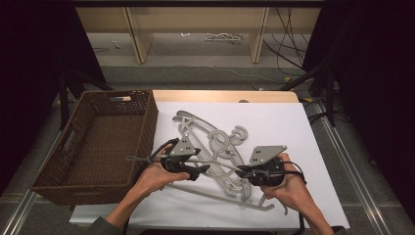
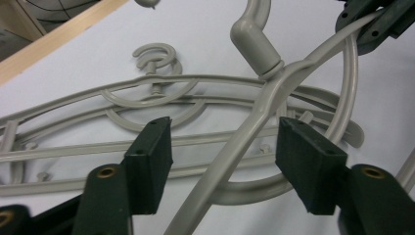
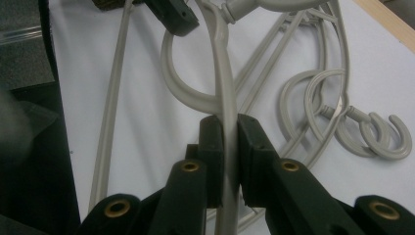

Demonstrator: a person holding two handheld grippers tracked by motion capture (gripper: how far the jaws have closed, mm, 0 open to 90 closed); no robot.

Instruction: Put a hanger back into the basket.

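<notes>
White table (image 1: 313, 147) — grey hangers (image 1: 215, 142), wicker basket (image 1: 98, 142) on it.

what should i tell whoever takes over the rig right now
Right gripper: shut on one arm of the lifted grey hanger, holding it above the pile.
Left gripper: open, jaws either side of the same hanger's other arm, pads not touching it.
Things: the other grey hangers lie tangled on the white table; the wicker basket stands at the left with no hanger in it.
Done: one hanger gripped at one end.
Left: probably close the left gripper, free the hanger from the pile; the basket looks like the likely place for it.
</notes>
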